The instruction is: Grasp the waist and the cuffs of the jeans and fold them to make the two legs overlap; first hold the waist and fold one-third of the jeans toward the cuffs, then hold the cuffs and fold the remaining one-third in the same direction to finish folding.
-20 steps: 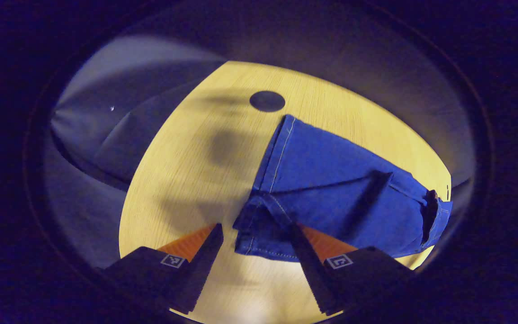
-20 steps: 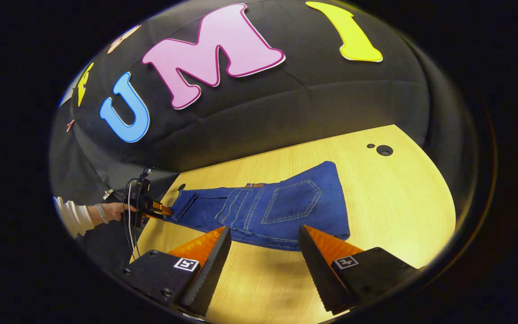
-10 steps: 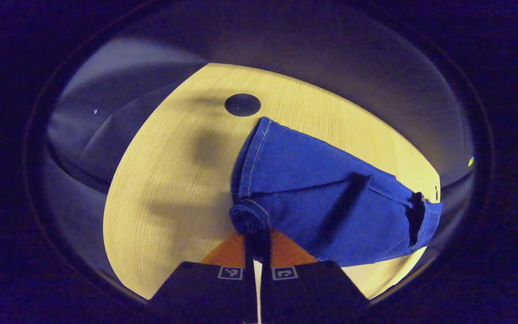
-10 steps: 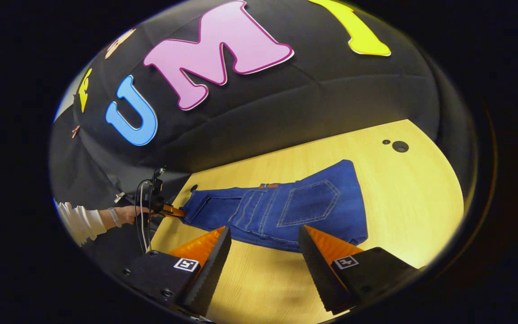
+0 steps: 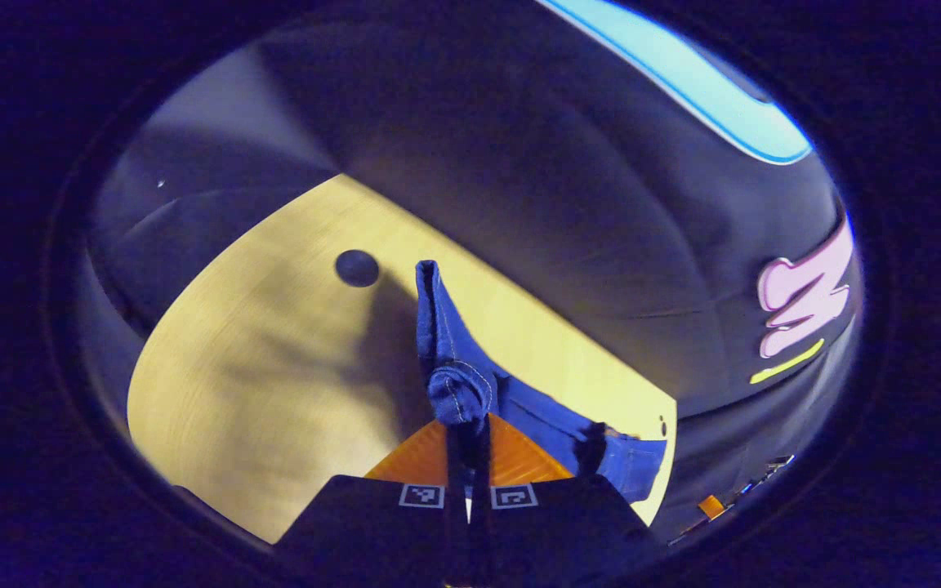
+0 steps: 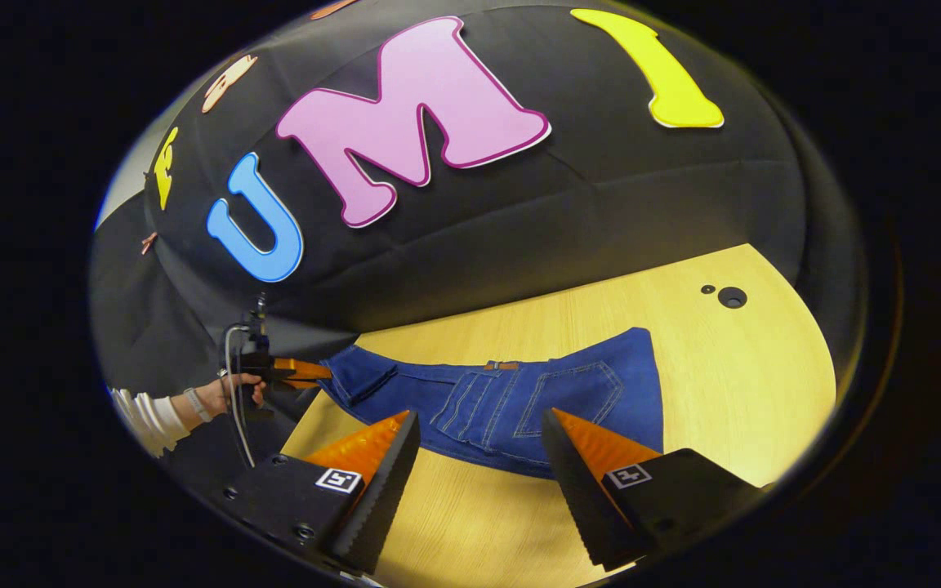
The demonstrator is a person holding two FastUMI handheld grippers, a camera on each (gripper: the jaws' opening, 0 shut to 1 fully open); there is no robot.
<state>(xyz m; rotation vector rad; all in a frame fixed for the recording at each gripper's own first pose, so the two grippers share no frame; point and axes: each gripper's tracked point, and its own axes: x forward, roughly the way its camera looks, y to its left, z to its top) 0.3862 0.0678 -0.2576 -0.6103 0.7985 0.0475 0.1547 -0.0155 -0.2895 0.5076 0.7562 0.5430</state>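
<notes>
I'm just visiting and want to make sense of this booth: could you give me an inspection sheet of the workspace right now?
Surface: wooden table with round holes.
Job's things: jeans along the table, one end lifted.
Clutter: nothing seen.
Grippers: left gripper shut on the bunched cuffs; right gripper open, above the table near the waist, touching nothing.
Cables: a cable hangs from the left gripper, held by a hand.
Surroundings: black cloth wall.

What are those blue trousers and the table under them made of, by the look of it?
The jeans look like denim: matte blue woven cloth with pale stitched seams and a back pocket, and it bunches softly where the left gripper pinches it. The table looks like pale wood or a wood-grain laminate, smooth with fine grain lines; which one I cannot tell.
</notes>
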